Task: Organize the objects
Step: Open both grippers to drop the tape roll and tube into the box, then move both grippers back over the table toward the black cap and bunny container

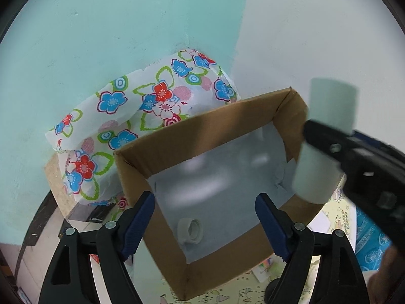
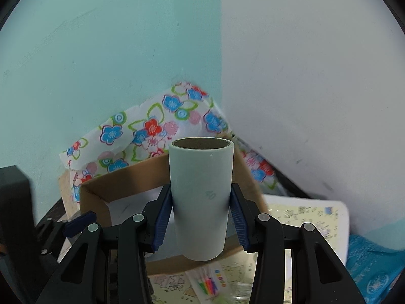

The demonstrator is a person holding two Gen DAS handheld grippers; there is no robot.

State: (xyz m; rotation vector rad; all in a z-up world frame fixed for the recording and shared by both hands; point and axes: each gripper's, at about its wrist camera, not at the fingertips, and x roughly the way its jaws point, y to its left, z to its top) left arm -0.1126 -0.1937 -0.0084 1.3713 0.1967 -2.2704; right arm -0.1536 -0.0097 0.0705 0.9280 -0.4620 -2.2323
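A brown cardboard box with a pale lining stands open in front of me; a small white tape roll lies inside near its front wall. My left gripper is open, its fingers straddling the box's near left side, holding nothing. My right gripper is shut on a pale green paper roll with a cardboard core, held upright above the box's right side. In the left wrist view the roll and right gripper hang over the box's right rim.
A floral cloth covers a bundle behind the box, against the teal wall corner. A printed sheet with coloured markers lies under the box. A blue patterned cloth is at the right. A dark object stands at left.
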